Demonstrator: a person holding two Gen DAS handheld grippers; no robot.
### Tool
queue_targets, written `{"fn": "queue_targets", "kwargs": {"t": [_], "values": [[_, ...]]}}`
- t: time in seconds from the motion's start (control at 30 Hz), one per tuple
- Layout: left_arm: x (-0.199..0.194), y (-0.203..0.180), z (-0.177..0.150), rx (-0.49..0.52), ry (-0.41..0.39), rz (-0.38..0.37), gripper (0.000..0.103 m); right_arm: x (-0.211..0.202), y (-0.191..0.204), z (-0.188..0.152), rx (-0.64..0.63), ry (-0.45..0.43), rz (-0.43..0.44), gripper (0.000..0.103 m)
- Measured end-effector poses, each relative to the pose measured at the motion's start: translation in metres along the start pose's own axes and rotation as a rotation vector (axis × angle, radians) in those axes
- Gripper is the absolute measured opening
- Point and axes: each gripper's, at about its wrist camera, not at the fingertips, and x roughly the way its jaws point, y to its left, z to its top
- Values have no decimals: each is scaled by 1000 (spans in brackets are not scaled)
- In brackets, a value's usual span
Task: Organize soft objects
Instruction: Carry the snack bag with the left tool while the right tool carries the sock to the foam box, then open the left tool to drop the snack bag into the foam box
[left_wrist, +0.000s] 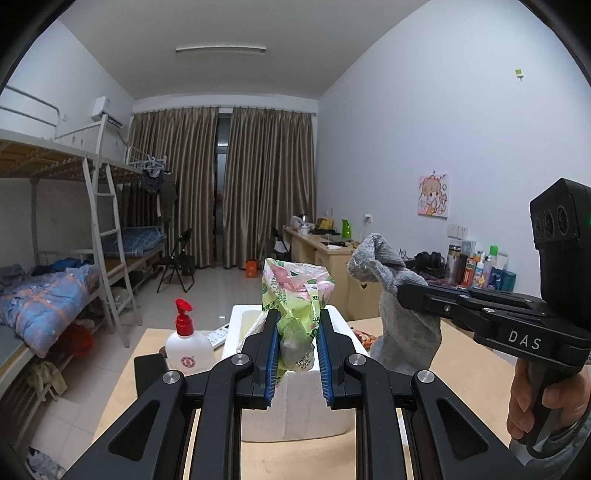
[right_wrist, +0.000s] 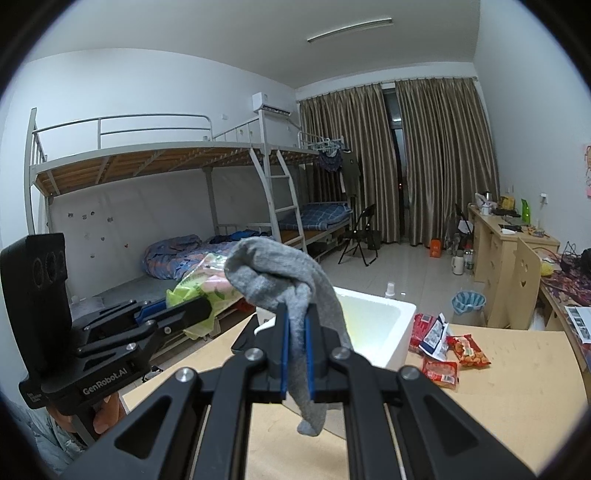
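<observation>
Dorm room: bunk beds (right_wrist: 184, 206) along the left wall, brown curtains (left_wrist: 221, 184) at the far end, desks down the right wall. In front, a pale wood table (right_wrist: 517, 387) carries a white foam box (left_wrist: 295, 406), open on top and looking empty inside in the right wrist view.

Left claw (left_wrist: 297, 354) is clamped on a green-and-pink plastic bag (left_wrist: 295, 291); the bag sticks up from between the blue pads, held right over the near part of the box. Right claw (right_wrist: 297, 354) is pinched on a grey sock (right_wrist: 280, 280); the sock's long axis runs up-down, one end bunched over the top of the claw, the other end dangling below it.

Key relation: in the right wrist view the box opening lies just ahead and slightly right of the sock, near. In the left wrist view the sock hangs just to the right of the box. The bag is the closer of the two to the opening, so likely the left claw drops first, or both go in together; the right one needs a short shift over the rim.

Other stuff: white pump bottle with red top (left_wrist: 188, 343) on the table left of the box, red snack packets (right_wrist: 447, 350) on the table right of the box. A blue bin (right_wrist: 468, 302) stands on the tiled floor beyond the table.
</observation>
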Motion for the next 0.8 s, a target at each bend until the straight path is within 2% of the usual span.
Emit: {"fn": "queue_targets", "kwargs": {"t": [0.3,0.4,0.8], "values": [[31,5,11,2,31,-12,20,15,-5,12,-18,4,-11,10],[43,11,15,-3,38,-18,20,23,-9,18,-9,3,14,10],[99,31,16,-35,107,-31,20,57,-27,24,6,18,-13,10]]}}
